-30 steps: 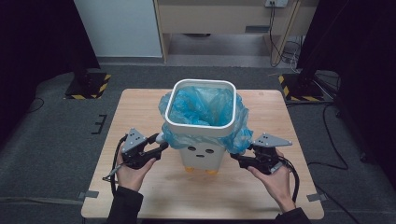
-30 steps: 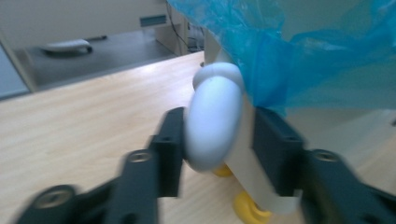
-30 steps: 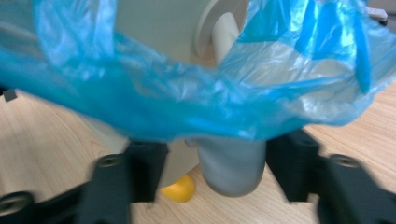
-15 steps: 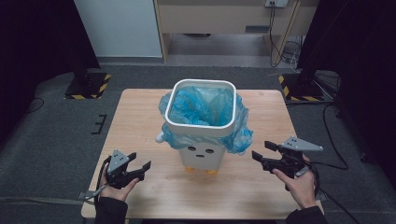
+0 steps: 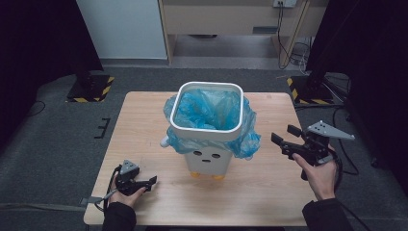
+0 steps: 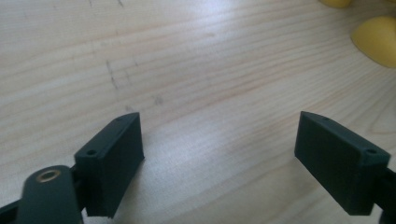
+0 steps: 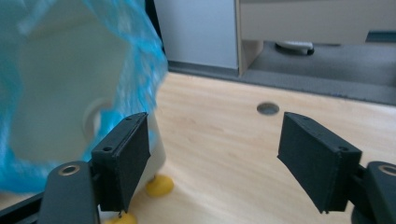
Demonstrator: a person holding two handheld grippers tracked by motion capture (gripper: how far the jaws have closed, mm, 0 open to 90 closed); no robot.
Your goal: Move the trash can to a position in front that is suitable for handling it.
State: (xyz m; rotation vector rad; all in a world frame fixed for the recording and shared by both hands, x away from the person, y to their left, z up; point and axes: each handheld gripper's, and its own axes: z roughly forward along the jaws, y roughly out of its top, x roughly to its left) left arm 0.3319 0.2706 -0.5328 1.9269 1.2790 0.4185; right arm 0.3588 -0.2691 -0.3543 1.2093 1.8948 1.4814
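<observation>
Bin (image 5: 208,159), white, small face on its front, yellow feet, stands upright about mid-table (image 5: 144,120). Blue bag (image 5: 207,108) is lined inside it, its edge folded out over the white rim (image 5: 183,127) and hanging down all round; bunched lower on the bin's right side, a bit uneven there. Lining looks done, or nearly so; from the pictures I'd judge only tidying that loose right-hand drape could be left, if anything.

Left gripper (image 5: 146,183) sits low by the table's near edge, well left of and nearer than the bin, apart from it. Its jaws have just been opening and stand wide; in the left gripper view nothing is between them, bare wood under them, with the bin's yellow feet (image 6: 376,39) off at the top right corner.

Right gripper (image 5: 284,137) is held up off the table, right of the bin, near the bag's hanging edge but not touching. Jaws also just been opening, now wide apart, empty. In the right gripper view the bag (image 7: 135,60) and bin wall sit left of the left jaw, clear of it.

Both grippers are off the bag, so this reads as release and back-off at the end of the job.
</observation>
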